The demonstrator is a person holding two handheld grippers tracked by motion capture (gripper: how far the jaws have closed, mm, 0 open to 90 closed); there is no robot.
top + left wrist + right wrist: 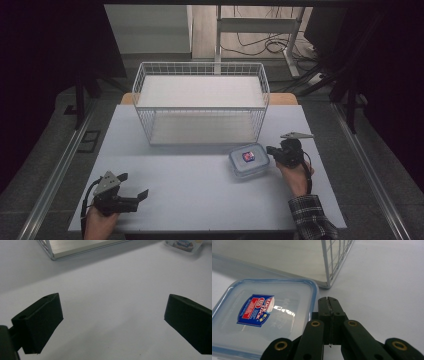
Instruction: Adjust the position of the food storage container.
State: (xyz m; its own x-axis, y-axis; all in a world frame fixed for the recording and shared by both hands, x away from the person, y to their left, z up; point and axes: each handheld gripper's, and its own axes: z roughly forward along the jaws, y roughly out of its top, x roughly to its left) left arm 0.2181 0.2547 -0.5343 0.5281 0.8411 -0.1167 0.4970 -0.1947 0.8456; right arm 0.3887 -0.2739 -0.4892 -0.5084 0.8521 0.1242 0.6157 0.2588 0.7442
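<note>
The right gripper (329, 305) has its fingers pressed together on nothing, tips just beside the near-right edge of the lidded plastic container (265, 315). The left gripper (134, 191) has its fingers spread wide over bare desk (200, 195), well apart from the container. The container sits just in front of the wire basket (200, 100). Judged from here, closed fingers could shove the container instead of gripping it, sliding it against the basket.
</note>
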